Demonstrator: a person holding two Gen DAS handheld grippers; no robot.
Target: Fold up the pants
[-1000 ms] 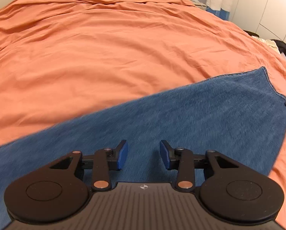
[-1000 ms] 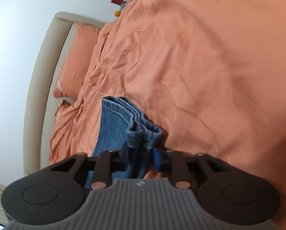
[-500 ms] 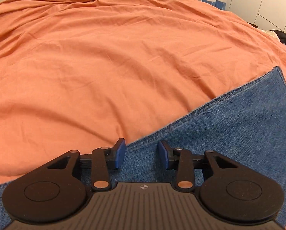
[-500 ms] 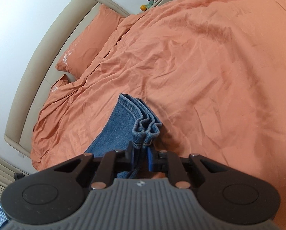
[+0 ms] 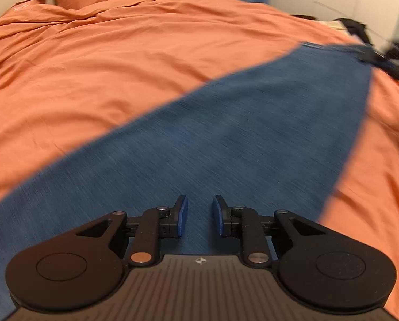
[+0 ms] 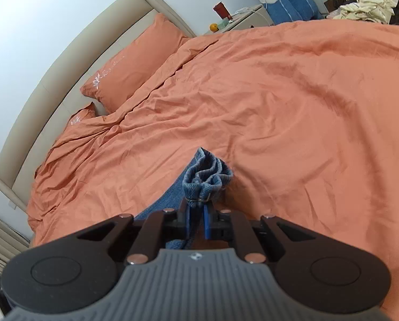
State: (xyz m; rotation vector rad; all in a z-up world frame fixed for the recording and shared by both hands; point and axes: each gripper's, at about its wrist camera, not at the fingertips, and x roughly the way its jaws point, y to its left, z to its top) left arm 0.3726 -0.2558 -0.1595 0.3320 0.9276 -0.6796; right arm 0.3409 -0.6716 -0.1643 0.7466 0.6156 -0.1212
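While the right gripper (image 6: 196, 214) pinches the jeans (image 5: 226, 139) hem, jaws tight
Left gripper (image 5: 199, 216) jaws closing, empty, over denim on the bed (image 5: 119, 67)

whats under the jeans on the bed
The jeans lie spread on the orange duvet, which shows all round them. Whatever lies beneath the denim itself is covered. The right gripper lifts the bunched hem off the bed.

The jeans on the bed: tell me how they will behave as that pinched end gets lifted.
Likely floppy: the jeans bunch into soft folds where the right gripper clamps their hem. Probably heavyish for cloth: the long leg lies flat on the orange duvet, so it should trail and drag. The closing left gripper pinches nothing yet.
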